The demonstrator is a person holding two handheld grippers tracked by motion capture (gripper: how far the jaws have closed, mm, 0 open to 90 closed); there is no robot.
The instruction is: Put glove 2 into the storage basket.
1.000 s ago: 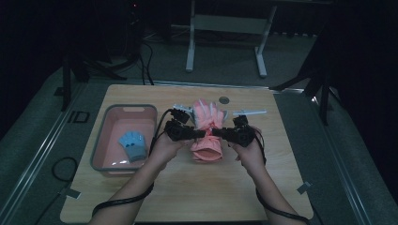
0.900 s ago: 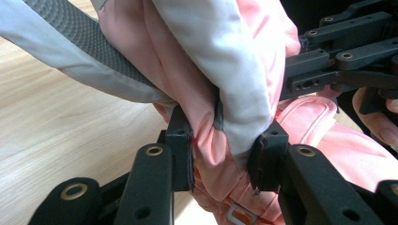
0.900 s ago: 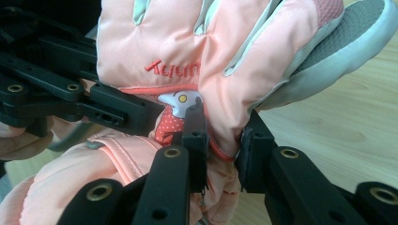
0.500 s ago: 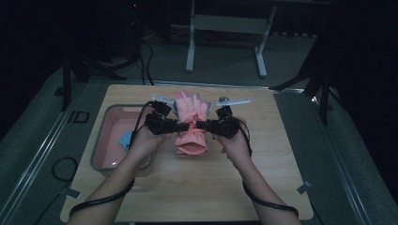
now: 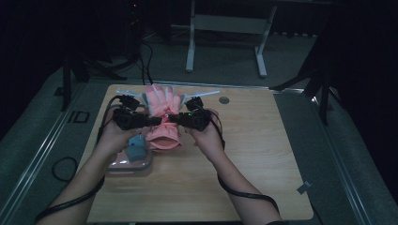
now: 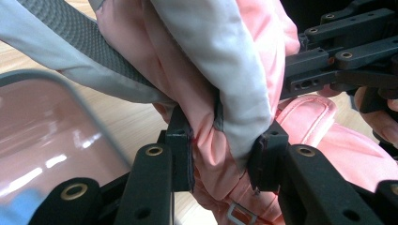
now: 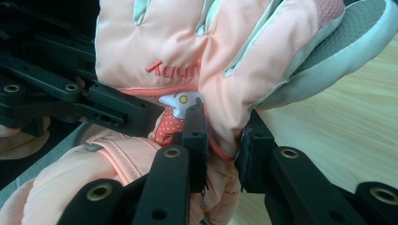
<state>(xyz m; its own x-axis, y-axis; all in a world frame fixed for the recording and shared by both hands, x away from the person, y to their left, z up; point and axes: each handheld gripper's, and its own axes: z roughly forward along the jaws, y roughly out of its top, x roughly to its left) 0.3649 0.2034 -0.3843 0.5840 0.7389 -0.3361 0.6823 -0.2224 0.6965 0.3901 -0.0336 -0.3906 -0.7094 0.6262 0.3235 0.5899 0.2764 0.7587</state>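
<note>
Both jaws pinch one pink glove (image 5: 164, 123) at its wrist, left gripper (image 5: 151, 121) at 9 o'clock, right gripper (image 5: 172, 119) at 3, lifting it clear of the tabletop (image 5: 263, 154) beside the tray (image 5: 123, 165).

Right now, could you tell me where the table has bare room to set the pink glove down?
The table's right half is bare from the glove to the right edge, apart from a small round disc near the far edge. The near strip toward the person is free too. The left is crowded: the pink tray with a blue thing in it sits just under the glove and both tools.
</note>
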